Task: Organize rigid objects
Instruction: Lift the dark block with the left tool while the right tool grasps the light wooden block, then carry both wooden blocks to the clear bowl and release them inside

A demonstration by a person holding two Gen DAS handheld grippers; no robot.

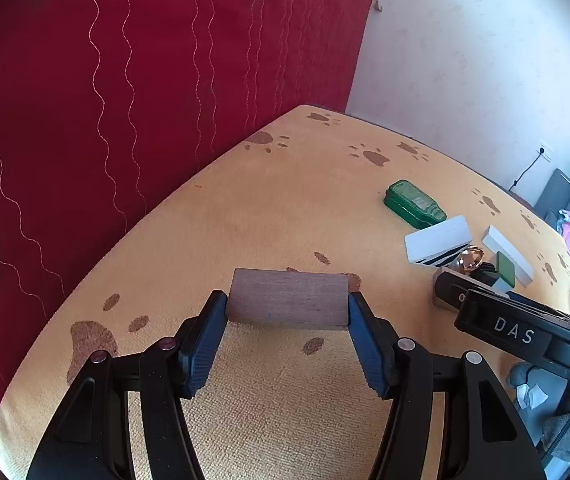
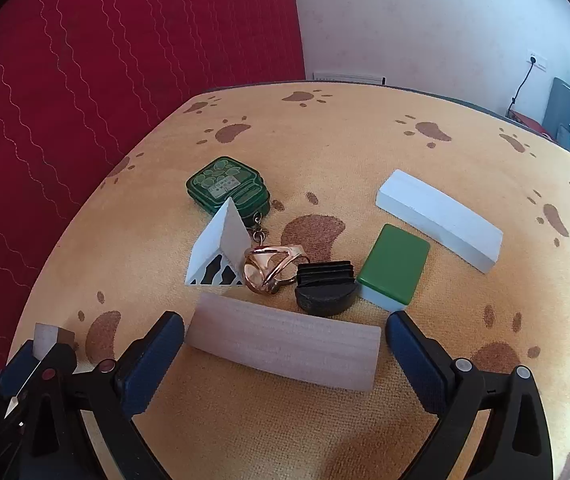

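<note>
Early stage: left gripper (image 1: 288,310) jaws pinch dark block (image 1: 288,298) at table's (image 1: 245,208) 6 o'clock; right gripper (image 2: 285,344) jaws spread beside pale block (image 2: 285,346); clutter at 12 unsorted.

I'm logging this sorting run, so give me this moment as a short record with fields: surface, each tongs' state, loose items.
surface: orange paw-print cloth
left tongs: shut on dark wood block
right tongs: open, flanking pale wood block, no visible contact
loose items: green keychain case, white triangular block, gold ring, black cap, green tile, long white block
</note>
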